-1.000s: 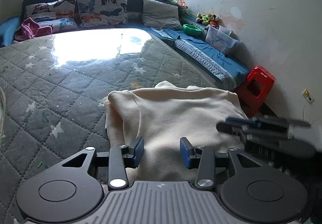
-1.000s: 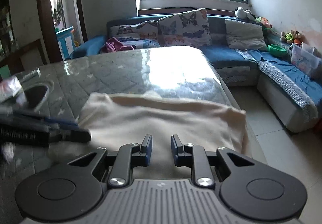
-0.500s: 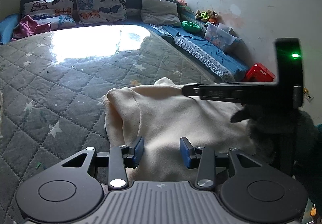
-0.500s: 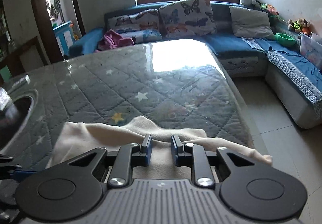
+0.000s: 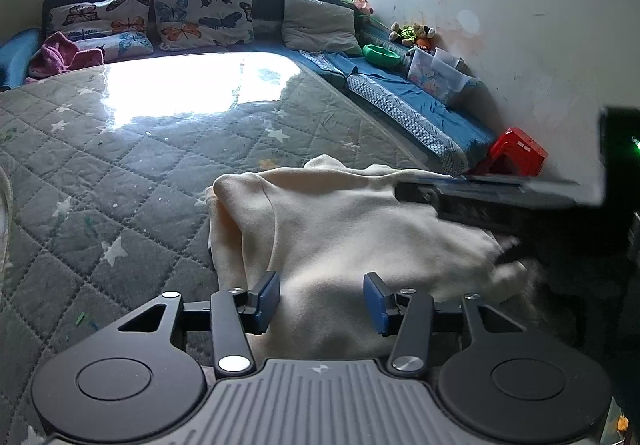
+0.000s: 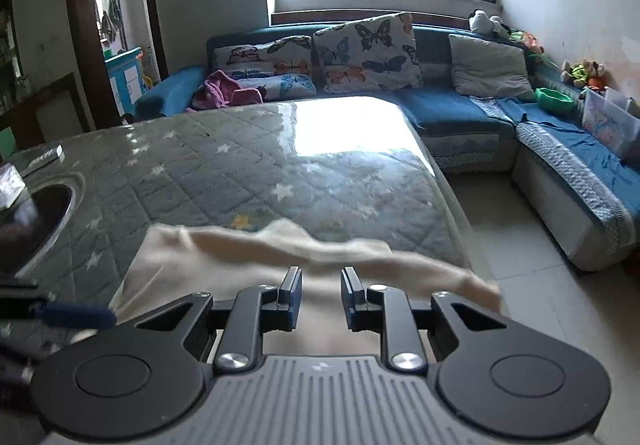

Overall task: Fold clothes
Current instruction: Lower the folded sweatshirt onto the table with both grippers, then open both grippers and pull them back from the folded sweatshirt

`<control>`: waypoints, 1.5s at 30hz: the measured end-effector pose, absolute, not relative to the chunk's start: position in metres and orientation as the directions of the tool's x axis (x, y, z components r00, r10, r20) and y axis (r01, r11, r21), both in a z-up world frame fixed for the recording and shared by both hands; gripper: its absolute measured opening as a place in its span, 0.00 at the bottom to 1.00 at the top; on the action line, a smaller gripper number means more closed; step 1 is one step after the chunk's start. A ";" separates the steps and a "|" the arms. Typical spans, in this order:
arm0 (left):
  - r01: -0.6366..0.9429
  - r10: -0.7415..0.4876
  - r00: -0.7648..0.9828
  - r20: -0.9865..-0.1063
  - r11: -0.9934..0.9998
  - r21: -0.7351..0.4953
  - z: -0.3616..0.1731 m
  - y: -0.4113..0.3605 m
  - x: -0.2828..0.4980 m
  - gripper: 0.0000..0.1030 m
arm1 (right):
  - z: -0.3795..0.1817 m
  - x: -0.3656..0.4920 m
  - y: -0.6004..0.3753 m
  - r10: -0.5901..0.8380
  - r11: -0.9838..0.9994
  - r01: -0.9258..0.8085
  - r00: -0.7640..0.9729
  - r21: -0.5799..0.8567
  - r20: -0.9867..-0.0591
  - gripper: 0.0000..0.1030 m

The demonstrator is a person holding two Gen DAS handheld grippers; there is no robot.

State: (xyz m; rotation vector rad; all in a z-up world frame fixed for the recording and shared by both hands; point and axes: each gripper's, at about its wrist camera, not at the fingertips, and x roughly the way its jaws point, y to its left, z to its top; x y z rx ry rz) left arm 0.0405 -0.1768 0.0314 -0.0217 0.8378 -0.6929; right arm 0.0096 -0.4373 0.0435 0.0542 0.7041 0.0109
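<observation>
A cream garment (image 5: 340,229) lies spread on the grey quilted table (image 5: 120,165) near its front right corner. My left gripper (image 5: 322,299) hovers over the garment's near edge. Its jaws are opening, the blue pads wide apart with cloth showing between them but not pinched. In the right wrist view the garment (image 6: 224,257) is blurred. My right gripper (image 6: 320,299) sits low over it, pads a narrow gap apart, cloth visible beneath. The right gripper (image 5: 480,201) shows as a dark blur over the garment's right side. The left gripper's blue pad (image 6: 76,317) shows at far left.
A blue corner sofa (image 6: 460,113) with butterfly cushions wraps the far and right sides of the table (image 6: 240,165). A red stool (image 5: 516,153) stands by the wall. Tiled floor (image 6: 520,245) lies beyond the table's right edge. A dark round dish (image 6: 36,217) sits at left.
The right gripper has swept across the garment's right side. Its view has pulled back toward the near edge. The left gripper's pads stand wider apart. The garment's right edge now looks smeared.
</observation>
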 end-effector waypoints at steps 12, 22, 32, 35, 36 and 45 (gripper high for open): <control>0.577 -0.548 0.503 -0.668 0.789 -0.212 0.036 -0.165 0.013 0.67 | 0.037 -0.068 -0.418 -0.004 0.997 0.055 0.765 0.060 -0.644 0.41; 0.580 -0.538 0.525 -0.659 0.793 -0.184 0.034 -0.154 -0.008 0.77 | 0.033 -0.106 -0.407 -0.047 0.994 0.097 0.767 0.044 -0.640 0.65; 0.598 -0.535 0.546 -0.644 0.788 -0.147 0.035 -0.148 -0.028 0.91 | 0.031 -0.127 -0.397 -0.070 0.991 0.127 0.766 0.042 -0.639 0.82; 0.600 -0.534 0.555 -0.637 0.788 -0.138 0.036 -0.146 -0.032 0.95 | 0.032 -0.131 -0.393 -0.083 0.990 0.134 0.767 0.032 -0.637 0.92; 0.600 -0.534 0.558 -0.635 0.788 -0.135 0.036 -0.145 -0.034 0.96 | 0.031 -0.132 -0.392 -0.088 0.990 0.136 0.767 0.027 -0.636 0.92; 0.599 -0.528 0.558 -0.640 0.790 -0.130 0.033 -0.138 -0.042 0.98 | 0.030 -0.141 -0.381 -0.130 0.988 0.155 0.771 -0.015 -0.623 1.00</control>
